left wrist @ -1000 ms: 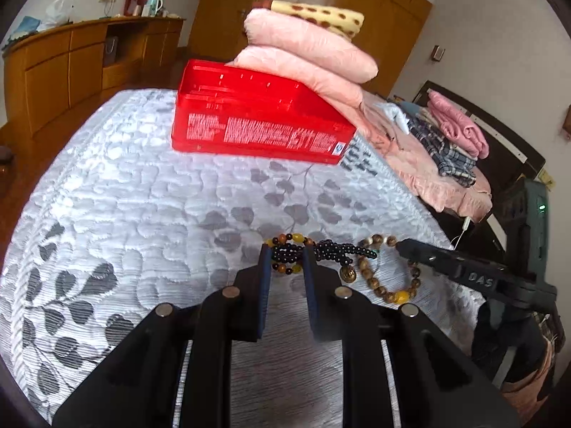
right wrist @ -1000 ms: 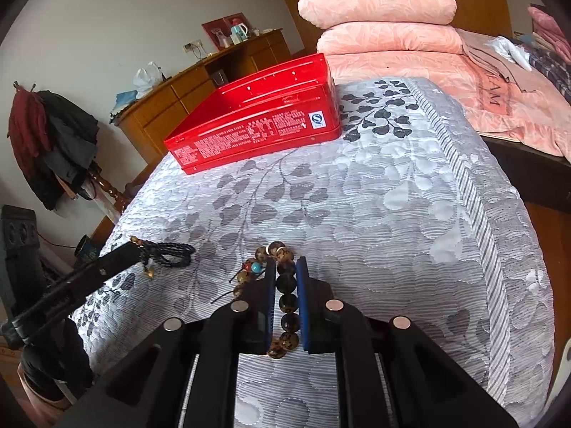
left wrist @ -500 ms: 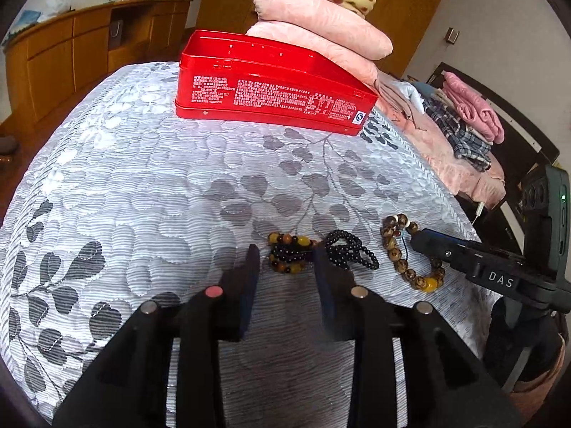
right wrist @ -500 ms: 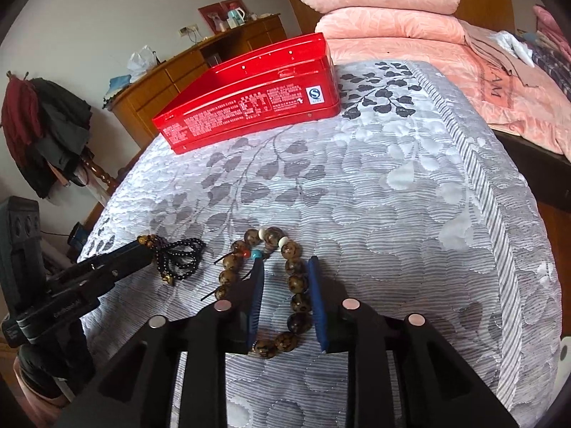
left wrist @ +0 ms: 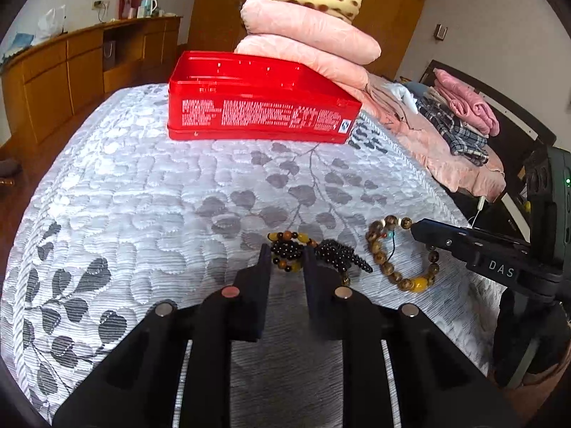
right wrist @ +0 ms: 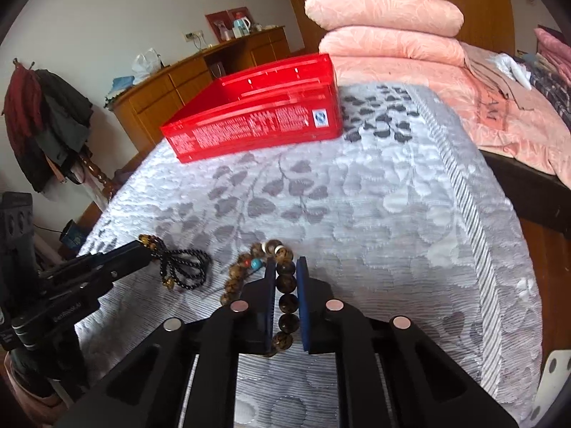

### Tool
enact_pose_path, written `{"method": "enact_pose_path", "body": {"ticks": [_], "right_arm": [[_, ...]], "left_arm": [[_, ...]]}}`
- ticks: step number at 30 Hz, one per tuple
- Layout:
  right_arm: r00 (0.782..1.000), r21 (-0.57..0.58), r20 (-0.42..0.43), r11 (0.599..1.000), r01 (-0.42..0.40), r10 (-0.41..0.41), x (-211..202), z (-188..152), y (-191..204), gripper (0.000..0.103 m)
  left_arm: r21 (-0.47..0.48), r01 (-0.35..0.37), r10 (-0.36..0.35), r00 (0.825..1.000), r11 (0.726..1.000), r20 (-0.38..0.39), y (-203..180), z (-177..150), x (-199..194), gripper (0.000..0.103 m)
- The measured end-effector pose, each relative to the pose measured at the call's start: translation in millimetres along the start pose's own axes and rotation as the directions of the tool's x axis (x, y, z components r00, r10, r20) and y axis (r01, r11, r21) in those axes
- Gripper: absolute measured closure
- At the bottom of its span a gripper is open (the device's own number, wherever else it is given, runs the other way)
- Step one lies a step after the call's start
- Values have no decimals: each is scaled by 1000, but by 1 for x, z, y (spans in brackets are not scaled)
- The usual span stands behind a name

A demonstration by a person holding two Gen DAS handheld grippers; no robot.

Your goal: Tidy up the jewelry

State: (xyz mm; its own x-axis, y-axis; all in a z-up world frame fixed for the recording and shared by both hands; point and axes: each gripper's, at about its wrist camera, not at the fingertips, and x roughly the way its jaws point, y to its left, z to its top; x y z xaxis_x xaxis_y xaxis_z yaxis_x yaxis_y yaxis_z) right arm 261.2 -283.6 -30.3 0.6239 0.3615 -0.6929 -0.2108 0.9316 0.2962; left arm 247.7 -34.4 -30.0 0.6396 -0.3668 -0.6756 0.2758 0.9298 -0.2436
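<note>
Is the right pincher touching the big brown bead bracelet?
Touching. In the right wrist view, the right gripper has both pads closed against the brown bead bracelet; its jaws just closed.

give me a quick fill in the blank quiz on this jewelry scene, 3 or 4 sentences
1. The open tin on the quilted bedspread is coloured ____.
2. The right gripper is shut on the ____ bead bracelet.
3. The left gripper is closed on the black bead strand, which has ____ accent beads.
4. Behind the tin lie stacked pillows coloured ____.

Missing words: red; brown; amber; pink
</note>
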Motion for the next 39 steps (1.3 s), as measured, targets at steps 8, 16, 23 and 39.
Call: {"method": "enact_pose_path", "body": {"ticks": [8, 16, 23, 39], "right_arm": [[998, -11, 49, 999, -34, 34, -15, 15, 10, 92], [999, -27, 28, 999, -34, 35, -8, 16, 14, 92], [1000, -6, 8, 1000, -23, 23, -2, 8, 4, 92], [999, 26, -8, 999, -39, 40, 8, 4, -7, 92]], "left_arm": [[7, 16, -17, 998, 1000, 55, -3, 16, -17, 102], [5, 30, -30, 999, 1000, 30, 1, 21, -16, 101], [-18, 8, -9, 1000, 1000, -19, 12, 8, -5, 42], [-36, -34, 29, 994, 999, -109, -2, 14, 41, 49]]}}
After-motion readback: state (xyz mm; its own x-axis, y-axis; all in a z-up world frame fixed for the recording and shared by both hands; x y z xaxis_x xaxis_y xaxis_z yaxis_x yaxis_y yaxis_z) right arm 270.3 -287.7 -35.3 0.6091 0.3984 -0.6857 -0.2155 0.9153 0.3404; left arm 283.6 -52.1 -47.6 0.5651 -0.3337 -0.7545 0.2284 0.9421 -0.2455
